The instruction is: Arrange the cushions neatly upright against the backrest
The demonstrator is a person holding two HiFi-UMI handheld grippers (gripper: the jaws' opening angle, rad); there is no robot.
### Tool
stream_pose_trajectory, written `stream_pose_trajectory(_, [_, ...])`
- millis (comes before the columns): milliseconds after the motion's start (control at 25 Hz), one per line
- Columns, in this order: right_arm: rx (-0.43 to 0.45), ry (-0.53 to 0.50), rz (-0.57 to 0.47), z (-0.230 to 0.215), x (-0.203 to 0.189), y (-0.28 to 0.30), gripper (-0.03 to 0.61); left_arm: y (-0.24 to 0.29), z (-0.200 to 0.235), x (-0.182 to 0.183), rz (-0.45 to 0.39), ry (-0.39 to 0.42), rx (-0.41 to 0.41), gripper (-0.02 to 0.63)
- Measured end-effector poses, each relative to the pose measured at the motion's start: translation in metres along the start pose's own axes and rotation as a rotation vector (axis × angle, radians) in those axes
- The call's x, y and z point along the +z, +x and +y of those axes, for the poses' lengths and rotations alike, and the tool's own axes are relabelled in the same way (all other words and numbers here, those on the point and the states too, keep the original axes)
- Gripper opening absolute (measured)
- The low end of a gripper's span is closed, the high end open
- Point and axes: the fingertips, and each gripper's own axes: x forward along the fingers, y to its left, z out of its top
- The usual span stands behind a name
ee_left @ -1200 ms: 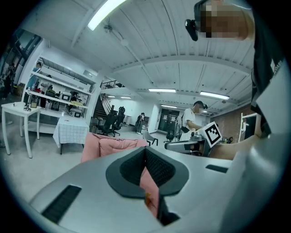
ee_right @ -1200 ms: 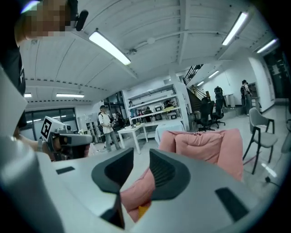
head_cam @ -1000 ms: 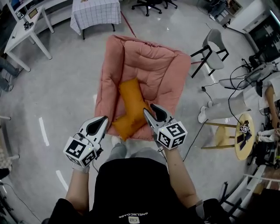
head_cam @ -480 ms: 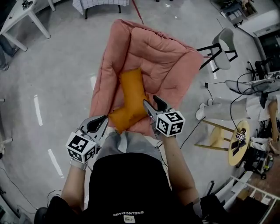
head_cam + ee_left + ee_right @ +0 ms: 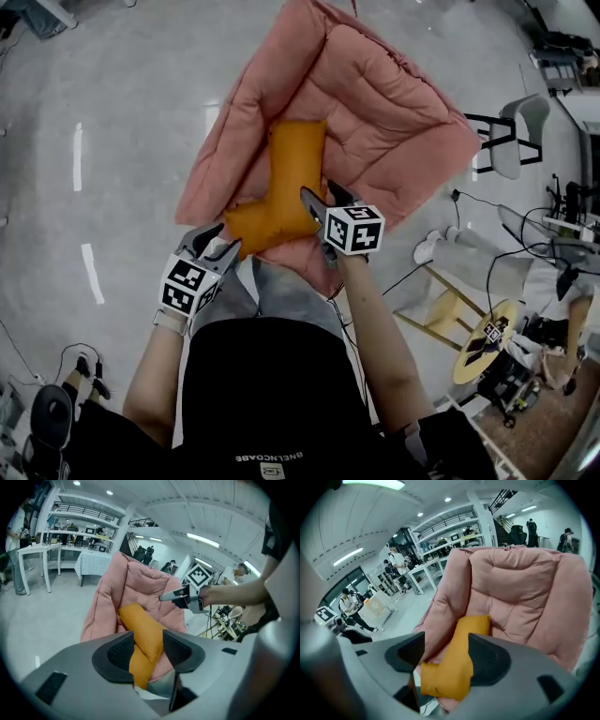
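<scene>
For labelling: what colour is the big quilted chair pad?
The chair pad is salmon pink; clearest in head view.

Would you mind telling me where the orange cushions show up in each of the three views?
Head view: orange cushions at centre, lying in an L on the seat of the pink chair.
Left gripper view: low centre, on the same seat.
Right gripper view: low centre.
Shared landmark: the pink chair, behind them in all three views.
</scene>
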Motion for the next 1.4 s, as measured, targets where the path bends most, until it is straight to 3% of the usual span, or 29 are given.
stream_pose_trajectory(240, [-0.005, 0.023, 0.106, -0.031, -0.006, 0.050, 0.303, 0.058, 0.020, -0.070, 0.153, 0.019, 0.026, 0.256])
stream_pose_trajectory(360, [-0.005, 0.053, 0.152, -0.036, -0.012, 0.077, 0.353, 0.085, 0.038, -0.106, 0.205, 0.032, 0.043, 0.294])
stream_pose_trajectory(560, [-0.033, 0.116, 0.210, -0.053, -0.037, 0.110, 0.378, 0.124, 0.059, -0.159, 0.281, 0.074, 0.088, 0.334])
stream_pose_trajectory(880, [-0.049, 0.143, 0.299, -0.062, -0.062, 0.142, 0.403, 0.163, 0.084, -0.201, 0.342, 0.137, 0.150, 0.374])
stream_pose_trajectory(1240, [-0.063, 0.124, 0.315, -0.059, -0.077, 0.161, 0.402, 0.185, 0.100, -0.221, 0.363, 0.092, 0.097, 0.373])
stream_pose_trajectory(1400, [-0.044, 0.121, 0.323, -0.061, -0.083, 0.165, 0.369, 0.190, 0.091, -0.226, 0.353, 0.090, 0.059, 0.278])
